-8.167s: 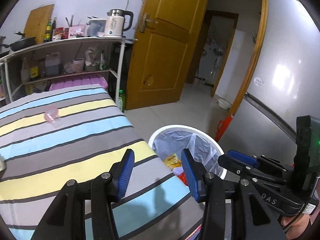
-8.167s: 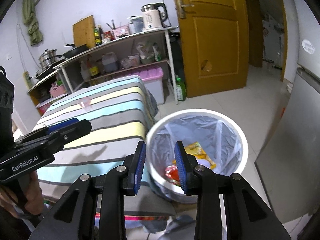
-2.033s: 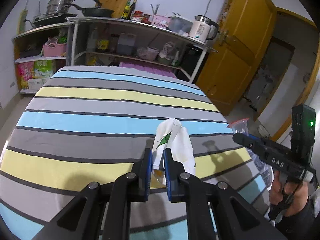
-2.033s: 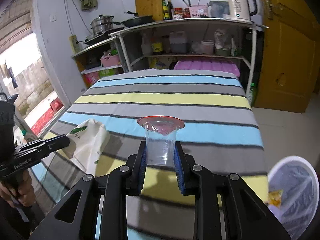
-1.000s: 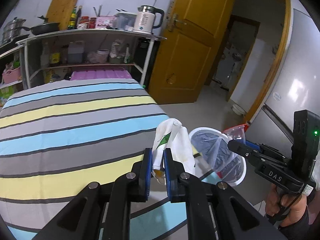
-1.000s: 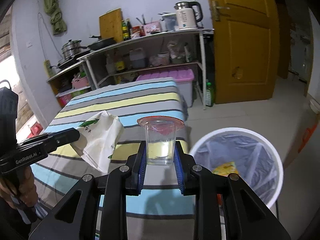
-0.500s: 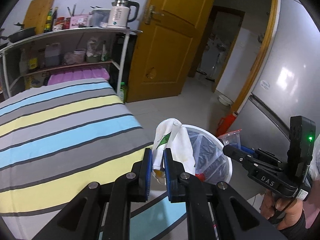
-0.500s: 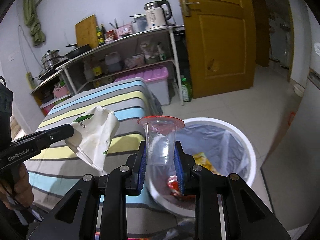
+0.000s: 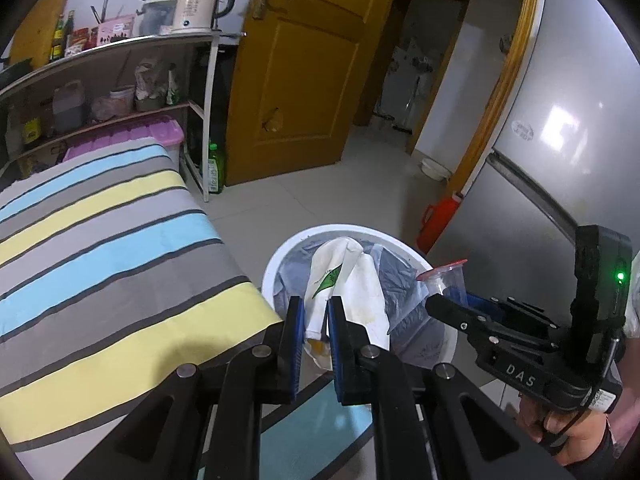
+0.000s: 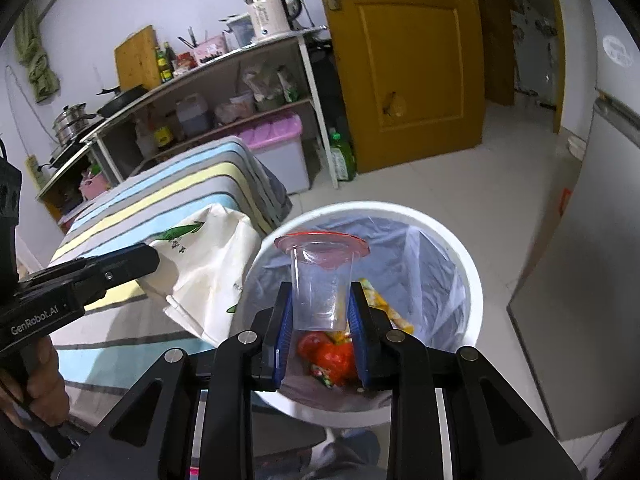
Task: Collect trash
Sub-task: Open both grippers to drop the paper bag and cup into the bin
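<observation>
My left gripper (image 9: 313, 322) is shut on a crumpled white paper bag (image 9: 346, 284) with a green leaf print, held at the near rim of the white trash bin (image 9: 280, 256). The bag also shows in the right wrist view (image 10: 204, 264). My right gripper (image 10: 320, 312) is shut on a clear plastic cup (image 10: 320, 280) with a red rim, upright, above the open bin (image 10: 468, 268). The bin is lined with a clear bag and holds red and yellow wrappers (image 10: 332, 352). The cup also shows in the left wrist view (image 9: 444, 280).
A table with a striped cloth (image 9: 100, 248) stands left of the bin. A metal shelf (image 10: 224, 68) with a kettle, bottles and pans is behind it. A yellow door (image 9: 304, 60) and a grey fridge (image 9: 560, 160) flank the tiled floor.
Both grippers have swung from the striped table to the trash bin, carrying the paper bag and the cup. The cup now hangs over the bin's opening.
</observation>
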The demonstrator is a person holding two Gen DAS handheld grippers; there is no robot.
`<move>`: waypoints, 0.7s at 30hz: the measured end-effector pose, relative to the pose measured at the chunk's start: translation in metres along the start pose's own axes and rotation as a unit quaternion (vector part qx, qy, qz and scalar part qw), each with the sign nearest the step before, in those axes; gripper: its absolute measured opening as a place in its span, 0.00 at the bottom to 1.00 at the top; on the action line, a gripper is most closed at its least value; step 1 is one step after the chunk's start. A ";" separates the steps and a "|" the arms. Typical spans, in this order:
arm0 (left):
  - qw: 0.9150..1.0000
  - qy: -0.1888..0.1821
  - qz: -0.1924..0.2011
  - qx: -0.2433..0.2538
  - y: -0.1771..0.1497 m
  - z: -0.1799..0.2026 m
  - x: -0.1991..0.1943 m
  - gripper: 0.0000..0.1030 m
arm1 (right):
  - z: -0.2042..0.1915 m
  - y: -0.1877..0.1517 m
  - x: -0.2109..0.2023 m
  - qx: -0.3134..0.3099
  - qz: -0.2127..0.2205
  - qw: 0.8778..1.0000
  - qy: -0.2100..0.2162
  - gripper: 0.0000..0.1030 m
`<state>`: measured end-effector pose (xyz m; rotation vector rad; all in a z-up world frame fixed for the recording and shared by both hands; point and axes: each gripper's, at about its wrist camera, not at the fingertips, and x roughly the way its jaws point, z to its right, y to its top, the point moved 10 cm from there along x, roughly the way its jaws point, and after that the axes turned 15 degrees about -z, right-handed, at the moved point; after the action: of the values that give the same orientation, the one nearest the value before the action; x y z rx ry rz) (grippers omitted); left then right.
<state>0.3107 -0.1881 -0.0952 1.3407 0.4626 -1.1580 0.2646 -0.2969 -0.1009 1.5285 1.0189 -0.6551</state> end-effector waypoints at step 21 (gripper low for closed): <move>1.000 0.008 -0.002 -0.003 -0.008 -0.003 0.008 0.23 | 0.012 -0.010 0.001 0.010 -0.008 1.000 -0.028 0.44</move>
<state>0.3083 -0.1868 -0.1064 1.3461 0.4794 -1.1486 0.2575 -0.3080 -0.1095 1.5134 0.9855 -0.7178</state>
